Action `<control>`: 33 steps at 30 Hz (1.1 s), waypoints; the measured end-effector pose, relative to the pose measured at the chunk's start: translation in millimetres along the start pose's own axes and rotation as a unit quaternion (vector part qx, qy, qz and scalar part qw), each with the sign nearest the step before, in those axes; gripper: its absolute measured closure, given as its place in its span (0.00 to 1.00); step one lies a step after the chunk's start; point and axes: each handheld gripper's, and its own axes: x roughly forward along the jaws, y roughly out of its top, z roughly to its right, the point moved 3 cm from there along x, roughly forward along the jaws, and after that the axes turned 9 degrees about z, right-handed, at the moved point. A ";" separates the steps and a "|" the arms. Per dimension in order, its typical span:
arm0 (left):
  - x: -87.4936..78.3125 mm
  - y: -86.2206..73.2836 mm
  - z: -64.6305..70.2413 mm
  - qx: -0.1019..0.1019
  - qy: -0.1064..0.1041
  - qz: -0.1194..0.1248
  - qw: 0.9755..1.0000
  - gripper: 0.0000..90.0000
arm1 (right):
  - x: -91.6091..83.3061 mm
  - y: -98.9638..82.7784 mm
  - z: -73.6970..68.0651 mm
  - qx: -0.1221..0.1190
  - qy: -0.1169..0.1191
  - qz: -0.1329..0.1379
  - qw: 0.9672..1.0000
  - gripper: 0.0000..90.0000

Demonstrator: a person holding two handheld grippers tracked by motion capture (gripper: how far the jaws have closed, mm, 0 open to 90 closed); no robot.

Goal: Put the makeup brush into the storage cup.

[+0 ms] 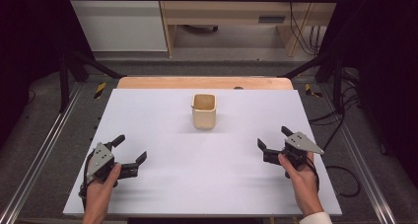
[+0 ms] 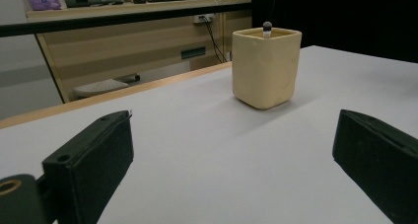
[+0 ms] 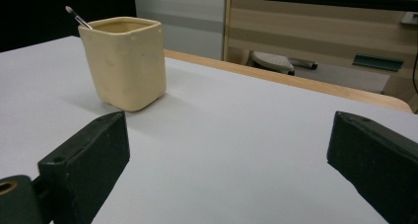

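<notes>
We hold our left gripper (image 1: 131, 155) with its black jaws spread wide and empty above the white tabletop (image 1: 207, 174). The cream square ceramic cup (image 1: 204, 111), a thin stick (image 3: 76, 17) poking from it, stands upright well ahead of the fingers (image 2: 93, 155), between both grippers. Our right gripper (image 1: 272, 139) is likewise wide open, gripping nothing

One cream square cup (image 1: 204, 111) on one white desk (image 1: 197, 184). One thin stick (image 3: 77, 17) with a rounded tip poking out of it. Two grippers: left (image 1: 129, 154), right (image 1: 272, 138).
</notes>
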 end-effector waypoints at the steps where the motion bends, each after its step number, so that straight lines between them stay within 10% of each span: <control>1: -0.6 0.2 -0.4 0.000 0.000 0.000 1.000 0.02 | -2.2 -0.9 1.3 -0.001 -0.001 0.002 1.000 0.03; 33: -26.4 3.1 -21.3 -0.019 0.008 0.018 1.000 0.02 | -41.3 -23.2 18.6 -0.015 -0.002 0.034 0.999 0.02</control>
